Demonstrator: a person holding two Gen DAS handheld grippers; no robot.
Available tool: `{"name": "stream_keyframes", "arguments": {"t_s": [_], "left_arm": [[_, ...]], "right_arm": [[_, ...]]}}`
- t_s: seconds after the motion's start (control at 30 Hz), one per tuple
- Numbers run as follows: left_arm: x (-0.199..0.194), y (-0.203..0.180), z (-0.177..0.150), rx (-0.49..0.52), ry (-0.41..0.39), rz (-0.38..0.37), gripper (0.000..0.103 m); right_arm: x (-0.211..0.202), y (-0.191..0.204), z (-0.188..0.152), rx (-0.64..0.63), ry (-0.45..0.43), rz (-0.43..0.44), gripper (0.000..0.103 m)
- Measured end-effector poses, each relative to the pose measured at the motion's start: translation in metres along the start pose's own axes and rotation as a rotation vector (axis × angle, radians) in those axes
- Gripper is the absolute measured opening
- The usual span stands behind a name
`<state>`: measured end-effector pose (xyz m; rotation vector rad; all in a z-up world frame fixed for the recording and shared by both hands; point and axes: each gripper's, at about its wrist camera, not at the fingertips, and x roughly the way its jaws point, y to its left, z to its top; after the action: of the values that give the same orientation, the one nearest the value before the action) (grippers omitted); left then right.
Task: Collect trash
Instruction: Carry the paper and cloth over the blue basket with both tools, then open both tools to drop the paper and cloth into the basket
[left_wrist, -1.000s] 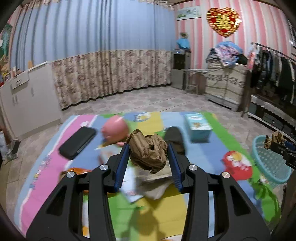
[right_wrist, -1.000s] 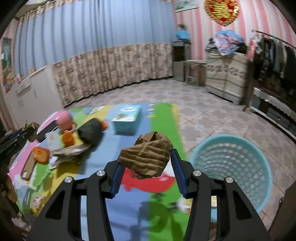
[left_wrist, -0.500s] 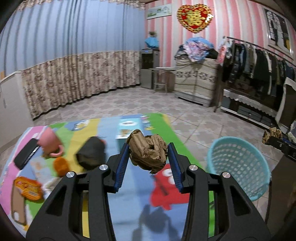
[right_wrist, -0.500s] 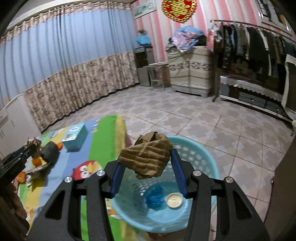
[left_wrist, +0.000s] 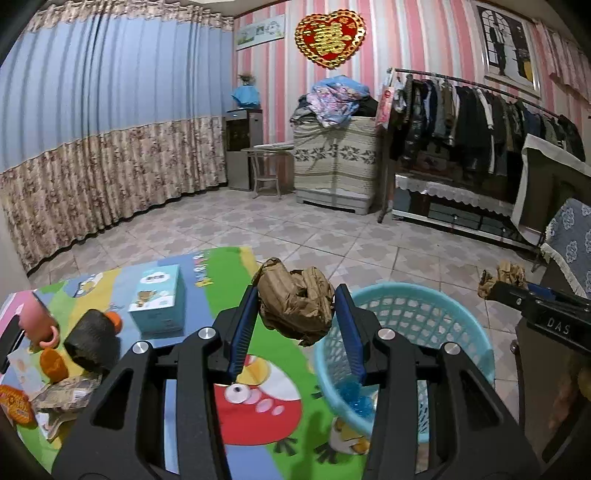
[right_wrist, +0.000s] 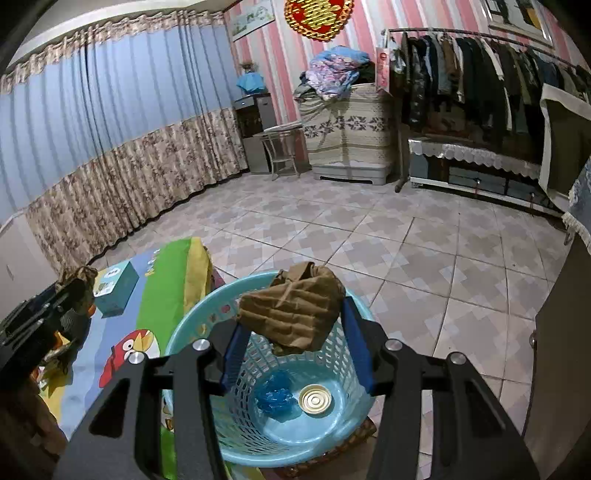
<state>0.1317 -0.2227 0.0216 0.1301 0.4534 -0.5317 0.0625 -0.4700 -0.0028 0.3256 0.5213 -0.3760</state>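
My left claw (left_wrist: 295, 314) is clamped on a crumpled wad of brown paper (left_wrist: 295, 306), its blue pads pressing both sides, and it hangs over the near edge of the play mat (left_wrist: 258, 387), just left of the light blue basket (left_wrist: 417, 306). My right claw (right_wrist: 291, 328) is likewise closed around a second brown paper wad (right_wrist: 295, 310), held right above the open mouth of the basket (right_wrist: 199, 325). Down on the basket's floor lie a blue crumpled thing (right_wrist: 277, 398), possibly plastic wrap, though I cannot make it out well, and a round metal lid (right_wrist: 315, 400) beside it. On the far left part of the mat stand a teal tissue box (left_wrist: 159, 302), a dark roll (left_wrist: 92, 343) and a pink cup (left_wrist: 40, 325), with more crumpled paper (left_wrist: 62, 395) lying near them.
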Motion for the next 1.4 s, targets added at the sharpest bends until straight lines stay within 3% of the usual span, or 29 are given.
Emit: {"name": "stream_keyframes", "arguments": {"t_s": [0.3, 0.8, 1.13, 1.4], "left_arm": [[0.028, -0.023, -0.003, 0.01, 0.044, -0.081, 0.043], [0.095, -0.063, -0.016, 0.071, 0.151, -0.137, 0.043], [0.091, -0.04, -0.011, 0.052, 0.122, -0.047, 0.087], [0.071, -0.005, -0.004, 0.015, 0.08, 0.014, 0.097]], "right_arm": [[0.01, -0.008, -0.004, 0.032, 0.023, -0.02, 0.049], [0.026, -0.019, -0.007, 0.066, 0.058, -0.034, 0.049], [0.03, -0.016, -0.009, 0.049, 0.067, -0.032, 0.049], [0.044, 0.012, -0.01, 0.002, 0.078, -0.01, 0.049]]}}
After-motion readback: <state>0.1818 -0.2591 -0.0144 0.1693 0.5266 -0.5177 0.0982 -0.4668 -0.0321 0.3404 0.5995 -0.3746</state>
